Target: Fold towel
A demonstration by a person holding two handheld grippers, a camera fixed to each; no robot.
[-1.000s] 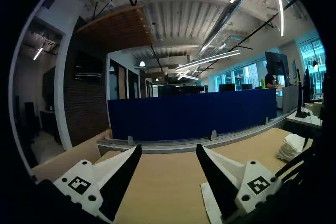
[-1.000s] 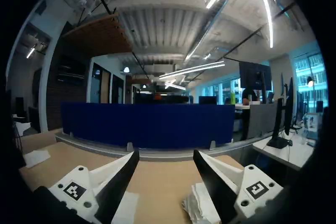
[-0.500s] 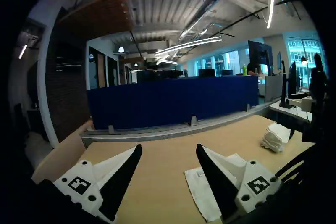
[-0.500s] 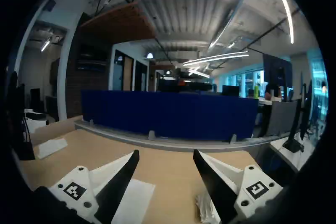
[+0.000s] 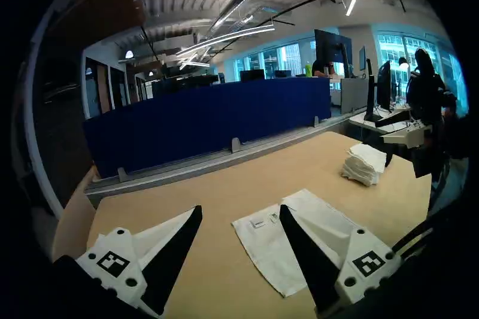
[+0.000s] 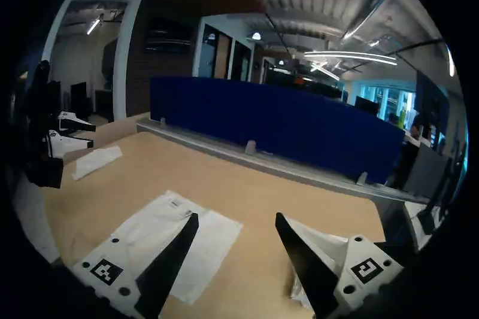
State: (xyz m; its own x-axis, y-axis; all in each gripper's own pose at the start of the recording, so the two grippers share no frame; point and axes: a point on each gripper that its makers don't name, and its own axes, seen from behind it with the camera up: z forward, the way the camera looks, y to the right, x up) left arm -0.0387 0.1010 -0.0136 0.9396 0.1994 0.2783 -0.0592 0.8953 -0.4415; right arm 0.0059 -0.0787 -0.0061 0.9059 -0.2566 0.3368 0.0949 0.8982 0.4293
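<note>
A white towel (image 5: 281, 236) lies flat and unfolded on the light wooden table (image 5: 239, 181); a small tag shows near its far edge. My left gripper (image 5: 239, 216) hangs open above the table, its right finger over the towel's near part. In the right gripper view the same towel (image 6: 179, 229) lies under the left finger of my right gripper (image 6: 236, 218), which is open and holds nothing. Each gripper also shows far off in the other's view, held by a person: the right gripper (image 5: 392, 129) and the left gripper (image 6: 87, 136).
A stack of folded white towels (image 5: 364, 163) sits at the table's right side, also low by my right finger (image 6: 299, 295). Another small folded cloth (image 6: 96, 161) lies at the far left. A blue divider (image 5: 209, 118) runs along the table's back edge. Desks with monitors (image 5: 383, 85) stand beyond.
Both views have tipped downward and swung apart, so less ceiling and more table shows. The flat towel has come into fuller view under both grippers. Both grippers stay open.
</note>
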